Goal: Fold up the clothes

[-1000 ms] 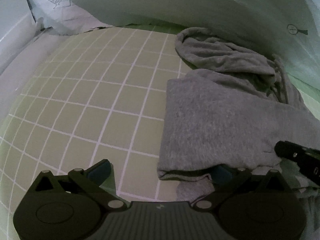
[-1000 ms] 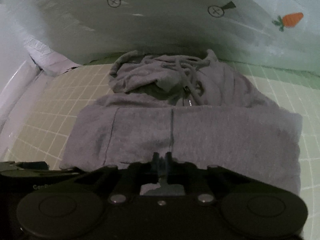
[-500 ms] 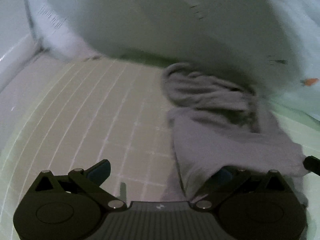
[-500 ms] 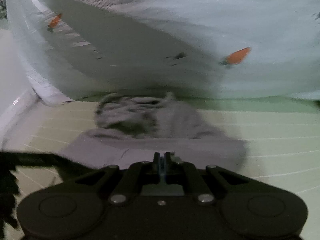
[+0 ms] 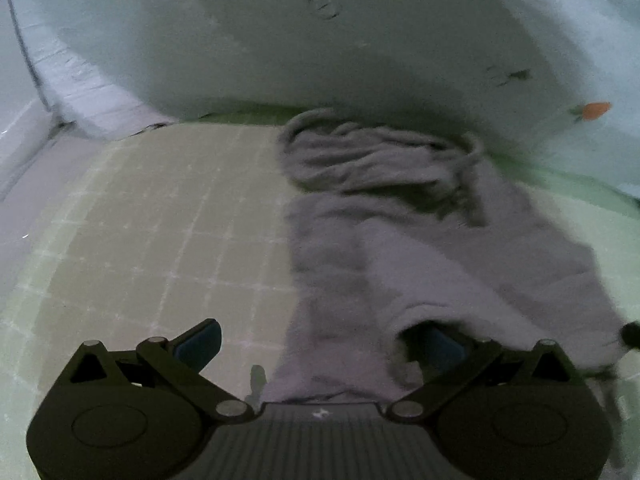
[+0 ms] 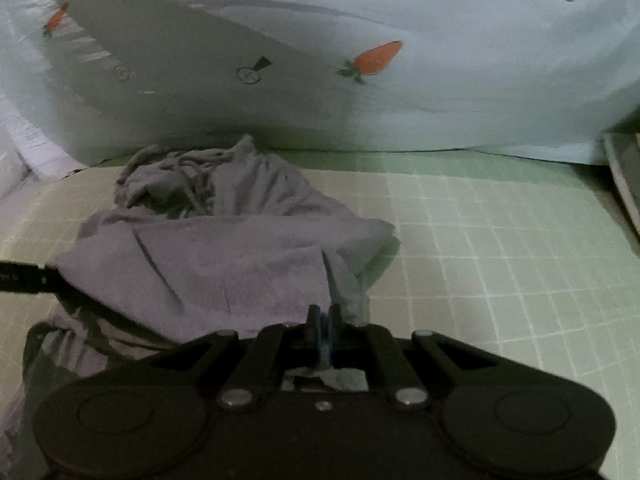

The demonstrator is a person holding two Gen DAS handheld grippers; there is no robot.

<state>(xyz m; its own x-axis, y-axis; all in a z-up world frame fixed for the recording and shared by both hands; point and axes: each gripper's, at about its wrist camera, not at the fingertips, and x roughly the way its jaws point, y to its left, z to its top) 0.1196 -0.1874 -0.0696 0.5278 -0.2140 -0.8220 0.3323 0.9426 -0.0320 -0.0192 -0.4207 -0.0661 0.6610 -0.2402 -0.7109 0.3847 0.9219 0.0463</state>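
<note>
1. My left tongs [image 5: 320, 344] pitch steeply down toward the mat, jaws spread wide. The left pad [image 5: 200, 342] hangs over bare gridded mat [image 5: 160, 220]; the right pad is tucked under a lifted fold of the grey hoodie [image 5: 420, 248]. I cannot tell whether that pad touches cloth. Nothing is pinched.
2. The hoodie lies ahead and right of the left tongs, hood end bunched farthest away, against the pale carrot-print bedding [image 5: 320, 52].
3. My right tongs [image 6: 323, 320] also point downward, less steeply. Jaws pressed together, pinching the near hem of the hoodie [image 6: 224, 256]; cloth draws up to the tips in a taut ridge.
4. Left wrist view only: the spread jaws; a dark tip at the far right edge, too blurred to identify.
5. Right wrist view only: the drawstrings in the hood, a seam across the folded panel, the left tongs [image 6: 20, 278] entering at the left edge against the hoodie, open mat [image 6: 500, 260] to the right, and a flat object's edge [image 6: 624, 184] far right.
</note>
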